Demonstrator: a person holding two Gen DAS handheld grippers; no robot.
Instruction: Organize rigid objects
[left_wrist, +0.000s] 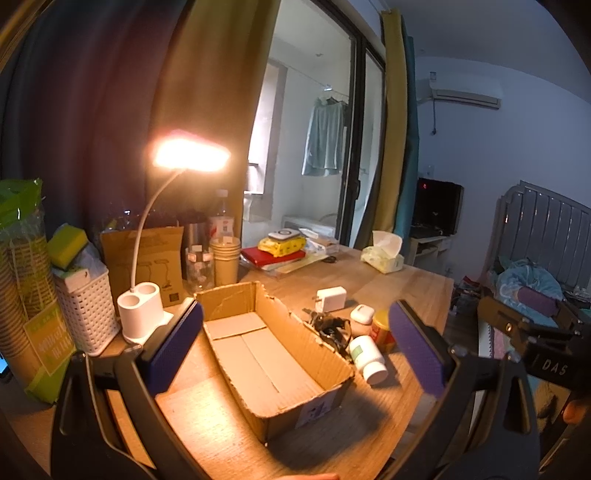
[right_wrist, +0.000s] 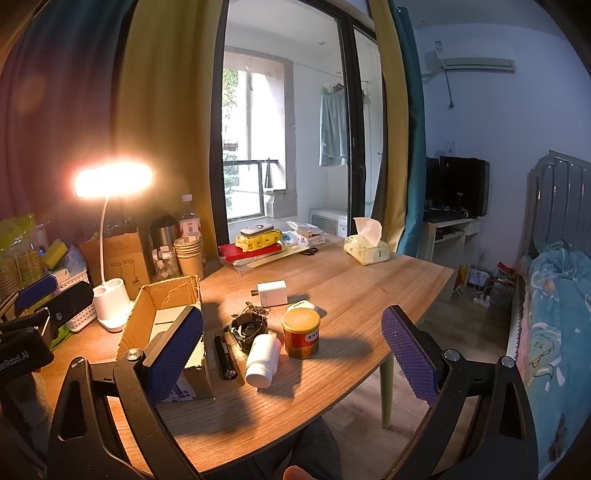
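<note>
Above the cardboard box (left_wrist: 273, 354) hangs the left claw (left_wrist: 295, 347), released (right claw (right_wrist: 291, 354) likewise).

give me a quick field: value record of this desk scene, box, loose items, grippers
box: cardboard box, open top, nothing visible inside
loose items: white bottle lying on its side; red-and-gold tin upright; black flashlight; watch; white charger
item location: on the wooden table, right of the box
left hand-held gripper: open, holding nothing
right hand-held gripper: open, holding nothing
lamp: on
</note>
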